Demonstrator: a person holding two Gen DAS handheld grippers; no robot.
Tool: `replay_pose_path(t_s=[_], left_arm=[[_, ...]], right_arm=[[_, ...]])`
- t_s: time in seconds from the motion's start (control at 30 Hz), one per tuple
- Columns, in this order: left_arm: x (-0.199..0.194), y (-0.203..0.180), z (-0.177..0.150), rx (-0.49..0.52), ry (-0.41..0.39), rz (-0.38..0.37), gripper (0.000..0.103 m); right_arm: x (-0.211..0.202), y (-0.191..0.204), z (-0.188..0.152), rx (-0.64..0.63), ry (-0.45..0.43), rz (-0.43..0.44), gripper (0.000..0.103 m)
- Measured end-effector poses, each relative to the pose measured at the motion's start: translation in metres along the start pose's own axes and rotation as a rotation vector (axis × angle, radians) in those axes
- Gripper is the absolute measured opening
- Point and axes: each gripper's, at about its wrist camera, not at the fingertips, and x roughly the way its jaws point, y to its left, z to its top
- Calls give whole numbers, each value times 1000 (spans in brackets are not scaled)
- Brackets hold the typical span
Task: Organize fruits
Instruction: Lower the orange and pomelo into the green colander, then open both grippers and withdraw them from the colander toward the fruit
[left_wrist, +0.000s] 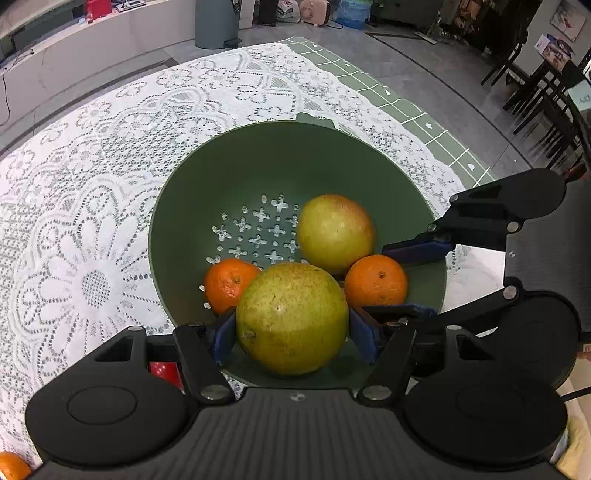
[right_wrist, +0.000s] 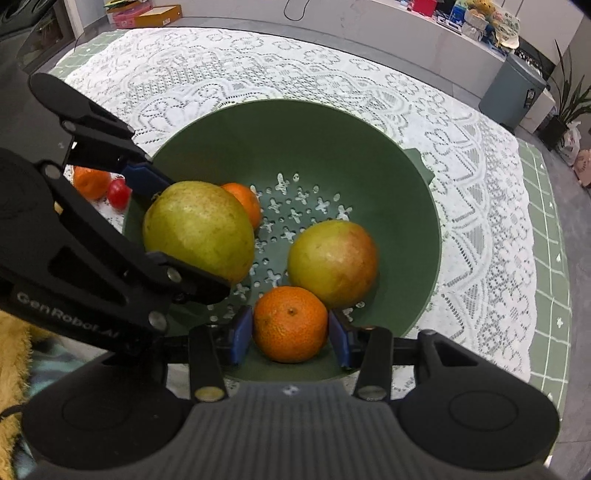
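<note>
Fruits are gathering in the round dark-green plastic colander (left_wrist: 184, 206) on the lace-covered desk (left_wrist: 92, 184): the left gripper (left_wrist: 291, 332) has its fingers clamped on a large yellow-green pear (left_wrist: 291, 317) over the colander's near rim, while the right gripper (right_wrist: 290, 334) pinches a small orange tangerine (right_wrist: 290, 325) just inside it. A second pear (right_wrist: 332, 264) and another tangerine (right_wrist: 243, 201) already lie inside. Released together, the fruits could knock and roll, or the crowded grippers collide

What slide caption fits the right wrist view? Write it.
Right gripper holds an orange over the green colander.
</note>
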Motion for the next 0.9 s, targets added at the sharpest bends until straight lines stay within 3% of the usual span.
replay_pose_path(t_s=[0.27,0.37,0.5,0.9], left_arm=[[-1,2,0,8,-7,-11,71],[-8,6,1,-16,-20,-75,72],[-13,2,0,18,-24,-27,72],[-52,3,-12,-2,-100,-5,72]], right_arm=[[2,2,4,-31,23,1,43],[4,2,7,-42,38,-3,43],[7,1,8,-52,50,-12,43],[11,8,18,-87,105,-40,43]])
